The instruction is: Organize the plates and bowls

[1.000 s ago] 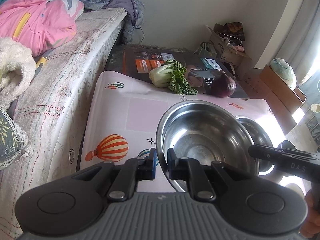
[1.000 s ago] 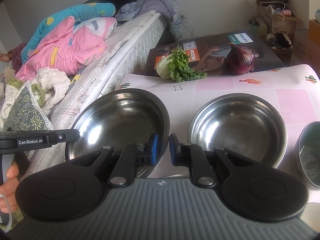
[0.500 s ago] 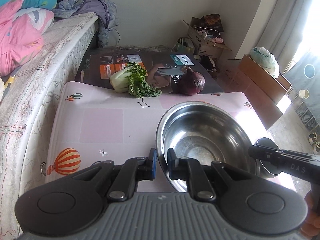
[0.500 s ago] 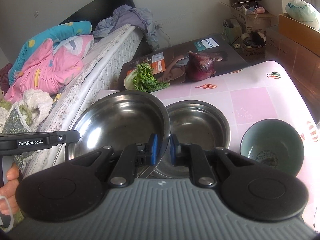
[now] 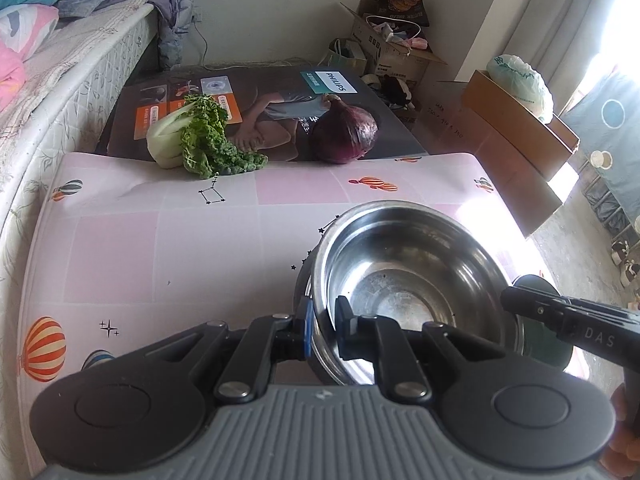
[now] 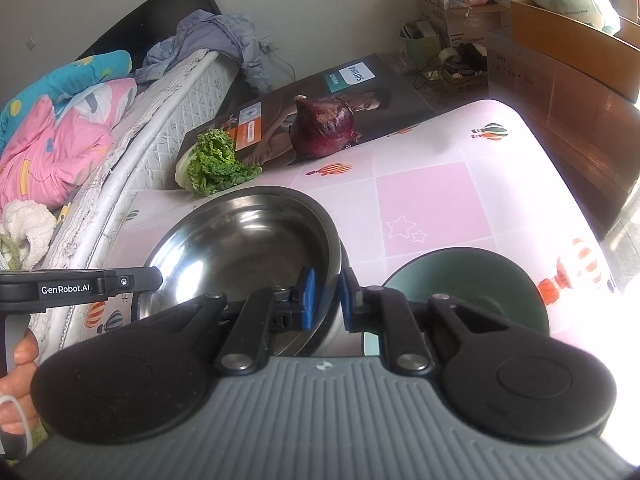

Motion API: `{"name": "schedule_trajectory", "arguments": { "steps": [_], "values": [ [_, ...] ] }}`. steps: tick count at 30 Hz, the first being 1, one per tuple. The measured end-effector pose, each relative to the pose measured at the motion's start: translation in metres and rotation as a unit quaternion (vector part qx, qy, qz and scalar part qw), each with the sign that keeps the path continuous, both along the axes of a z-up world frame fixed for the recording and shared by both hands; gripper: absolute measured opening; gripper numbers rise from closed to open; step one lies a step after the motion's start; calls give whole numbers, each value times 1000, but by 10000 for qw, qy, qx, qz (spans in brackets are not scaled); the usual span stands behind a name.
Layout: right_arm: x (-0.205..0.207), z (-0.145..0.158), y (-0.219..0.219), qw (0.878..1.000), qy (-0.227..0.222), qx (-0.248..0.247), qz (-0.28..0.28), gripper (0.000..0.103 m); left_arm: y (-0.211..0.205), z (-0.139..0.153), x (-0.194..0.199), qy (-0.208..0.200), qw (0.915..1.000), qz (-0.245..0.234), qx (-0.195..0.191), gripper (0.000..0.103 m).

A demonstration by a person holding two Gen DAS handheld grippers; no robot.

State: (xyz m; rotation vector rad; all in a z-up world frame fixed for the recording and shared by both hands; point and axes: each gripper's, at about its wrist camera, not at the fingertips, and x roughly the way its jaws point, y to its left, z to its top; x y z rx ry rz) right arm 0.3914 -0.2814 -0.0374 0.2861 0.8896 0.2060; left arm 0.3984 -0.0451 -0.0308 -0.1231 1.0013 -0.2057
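Both grippers clamp the rim of one steel bowl, the left gripper on its left edge, the right gripper on its right, above a pink tablecloth. A green bowl sits just beside, half hidden behind the right gripper. Whether a second steel bowl lies underneath is unclear.

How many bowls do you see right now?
3: the held steel bowl, a second steel bowl directly under it with only its rim showing, and a green bowl beside them. Others could be hidden.
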Motion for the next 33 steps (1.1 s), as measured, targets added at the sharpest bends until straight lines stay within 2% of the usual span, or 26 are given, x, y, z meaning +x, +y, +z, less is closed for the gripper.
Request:
{"name": "schedule_trajectory", "arguments": {
  "steps": [7, 13, 16, 19, 21, 25, 29, 33],
  "values": [
    [14, -21, -2, 9998, 159, 87, 31, 14, -4, -18, 11, 179, 9998, -19, 24, 14],
    [21, -25, -2, 9996, 210, 203, 40, 16, 0, -19, 11, 167, 9998, -15, -98, 28],
    [20, -25, -5, 9994, 188, 293, 52, 18, -1, -14, 10, 50, 10000, 6, -78, 39],
    [16, -20, -7, 9991, 141, 398, 61, 22, 1, -9, 8, -68, 9999, 53, -85, 50],
    [10, -14, -9, 9990, 89, 424, 51, 26, 4, -5, 5, -157, 9997, 120, -107, 64],
    [-2, 1, -14, 9990, -37, 444, 59, 31, 8, 6, -4, -310, 9993, 195, -84, 68],
    [-25, 21, -23, 9989, -207, 430, 15, 39, 13, 23, -22, -518, 9984, 188, -121, 79],
    [-57, 40, -36, 9985, -353, 407, -99, 41, 17, 42, -44, -742, 9971, 99, -165, 80]
  ]
}}
